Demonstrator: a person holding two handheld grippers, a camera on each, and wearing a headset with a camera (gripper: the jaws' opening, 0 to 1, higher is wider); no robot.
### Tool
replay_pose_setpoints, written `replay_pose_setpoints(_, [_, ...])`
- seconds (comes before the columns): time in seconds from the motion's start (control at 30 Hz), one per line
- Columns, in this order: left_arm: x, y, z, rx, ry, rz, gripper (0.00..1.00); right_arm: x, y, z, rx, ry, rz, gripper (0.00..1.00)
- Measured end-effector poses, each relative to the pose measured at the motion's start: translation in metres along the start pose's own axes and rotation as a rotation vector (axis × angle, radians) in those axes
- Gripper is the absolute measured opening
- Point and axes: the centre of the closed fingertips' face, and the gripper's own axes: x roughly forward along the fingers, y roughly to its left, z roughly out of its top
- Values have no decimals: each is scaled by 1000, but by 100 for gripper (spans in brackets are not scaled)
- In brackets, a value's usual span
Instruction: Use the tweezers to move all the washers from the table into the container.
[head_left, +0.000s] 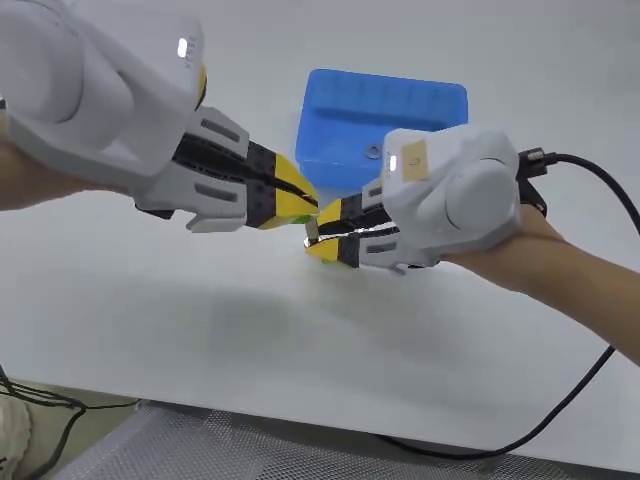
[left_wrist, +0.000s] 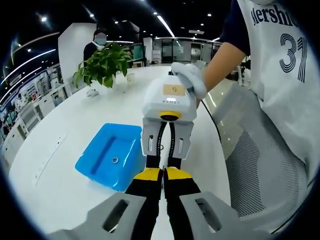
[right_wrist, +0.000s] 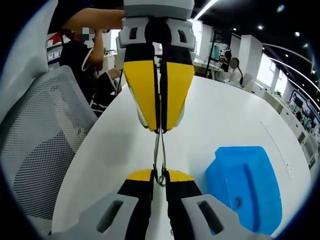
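Note:
Thin metal tweezers (right_wrist: 159, 150) span the short gap between both grippers above the white table (head_left: 200, 320). My left gripper (head_left: 305, 203) comes in from the left, its yellow-tipped jaws shut on one end of the tweezers. From the right, my right gripper (head_left: 316, 238) is shut on the other end. In the right gripper view, the left gripper (right_wrist: 160, 127) hangs tip-to-tip over my right gripper (right_wrist: 160, 177). Behind them sits the blue container (head_left: 330, 110) with one washer (head_left: 373, 152) in it. The washer (left_wrist: 115, 160) lies on the container (left_wrist: 100, 150) floor.
A black cable (head_left: 590, 360) trails from the right gripper over the table's front edge. A mesh chair (right_wrist: 45, 150) stands close to the table on the person's side. A potted plant (left_wrist: 102, 62) stands far across the table.

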Motion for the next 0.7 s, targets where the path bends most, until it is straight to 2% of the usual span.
replay_pose_setpoints(0.37, [1,-1,0,-4,8,7,5,2,1,0,-5,3,3,11])
replay_pose_setpoints(0.47, [0,0,-1,-24,2,6,5,2,2,0,2,3,12,10])
replay_pose_setpoints(0.7, [2,-1,1,-31,-9,1,5,1,1,-1,16,2,17,9])
